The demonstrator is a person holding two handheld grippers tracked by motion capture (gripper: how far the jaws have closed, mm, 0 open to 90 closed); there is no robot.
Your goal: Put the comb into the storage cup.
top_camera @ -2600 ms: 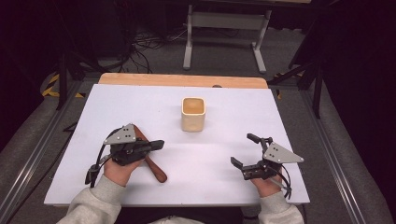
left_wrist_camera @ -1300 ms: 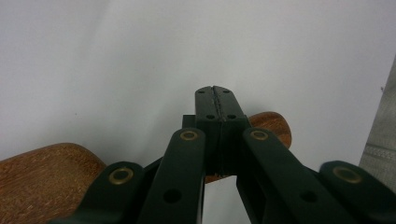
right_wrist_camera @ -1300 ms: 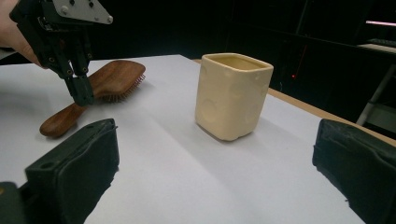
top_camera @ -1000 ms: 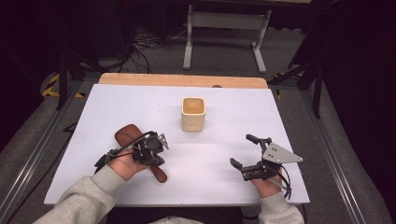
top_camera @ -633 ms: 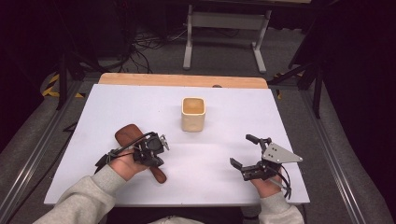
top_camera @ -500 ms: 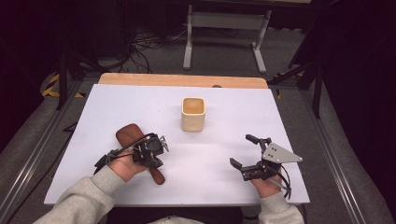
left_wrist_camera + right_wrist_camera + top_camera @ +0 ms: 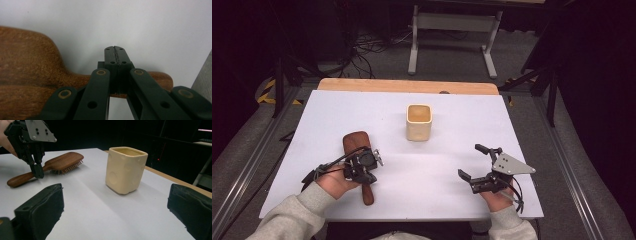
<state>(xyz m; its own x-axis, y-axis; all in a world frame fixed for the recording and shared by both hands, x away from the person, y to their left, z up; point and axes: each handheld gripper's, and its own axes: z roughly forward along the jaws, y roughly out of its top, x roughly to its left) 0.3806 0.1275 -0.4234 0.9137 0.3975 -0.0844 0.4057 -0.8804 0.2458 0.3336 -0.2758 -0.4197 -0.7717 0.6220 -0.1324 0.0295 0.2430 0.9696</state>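
Note:
A brown wooden hairbrush (image 7: pixel 357 145) lies bristles down on the white table, its handle toward the front edge. My left gripper (image 7: pixel 363 170) points straight down at that handle. In the left gripper view its jaws (image 7: pixel 115 50) are pressed together with nothing between them, and the hairbrush handle (image 7: pixel 155 77) runs across under them. The right gripper view shows the left gripper (image 7: pixel 38 173) with its tips at the hairbrush (image 7: pixel 65 160) handle. My right gripper (image 7: pixel 472 161) lies level near the front right, open and empty, facing the cream cup (image 7: pixel 125 168).
The cream square cup (image 7: pixel 418 121) stands upright at the middle back of the table (image 7: pixel 522 130). A wooden strip (image 7: pixel 407 86) lines the far edge. Beyond it are a metal stand and cables on the floor.
My left gripper has turned from lying level beside the brush to pointing down over its handle. Within the last second it barely shifted. The right gripper has kept still.

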